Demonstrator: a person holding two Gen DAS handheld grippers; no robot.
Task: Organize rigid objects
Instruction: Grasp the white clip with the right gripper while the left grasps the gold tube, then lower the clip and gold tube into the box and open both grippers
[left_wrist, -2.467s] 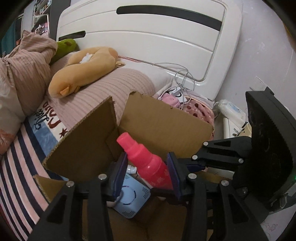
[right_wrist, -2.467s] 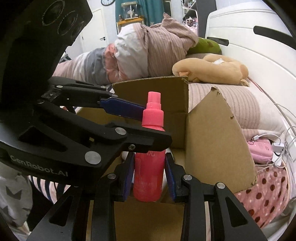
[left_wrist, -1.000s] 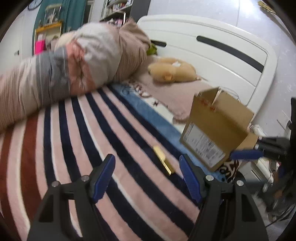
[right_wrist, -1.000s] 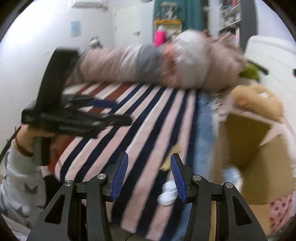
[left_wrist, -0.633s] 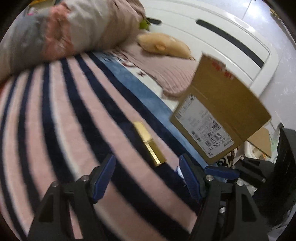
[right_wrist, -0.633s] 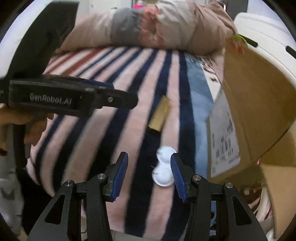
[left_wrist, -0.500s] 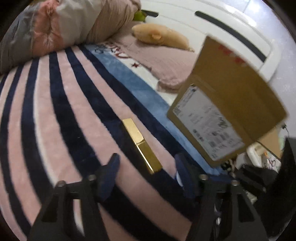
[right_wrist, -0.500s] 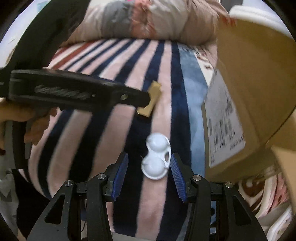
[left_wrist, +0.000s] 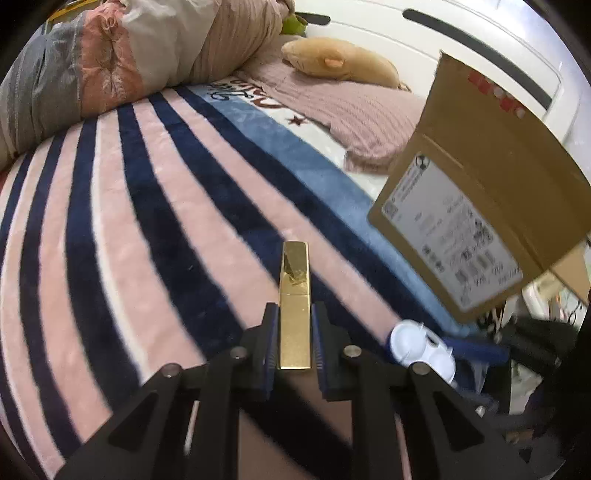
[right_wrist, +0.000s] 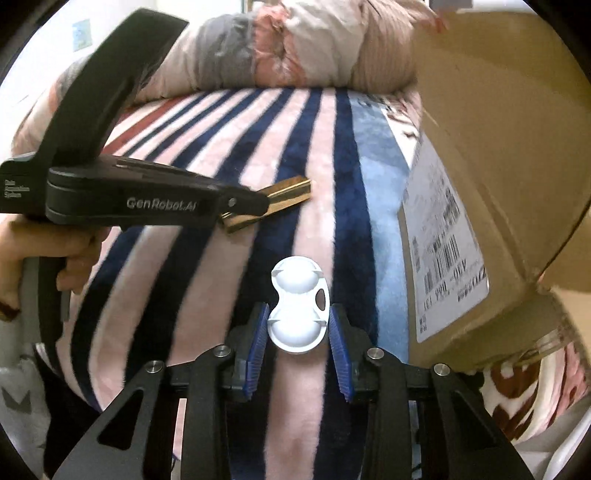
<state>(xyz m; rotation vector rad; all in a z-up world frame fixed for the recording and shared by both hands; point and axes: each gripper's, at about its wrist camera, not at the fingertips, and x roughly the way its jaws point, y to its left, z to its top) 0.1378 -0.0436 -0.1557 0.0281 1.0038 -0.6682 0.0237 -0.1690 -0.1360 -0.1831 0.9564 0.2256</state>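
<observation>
A gold rectangular bar lies on the striped blanket, and my left gripper is closed around its near end. It also shows in the right wrist view, partly behind the left gripper. A white two-lobed plastic case lies on the blanket between the blue pads of my right gripper; the pads stand close to its near lobe with small gaps. The case also shows in the left wrist view.
A cardboard box with a shipping label stands at the bed's right edge. A rolled duvet, a pink pillow and a tan plush toy lie near the white headboard.
Both grippers have left the box and the pink bottle and come down to the blanket. The left jaws closed on the gold bar. The right jaws moved around the white case.
</observation>
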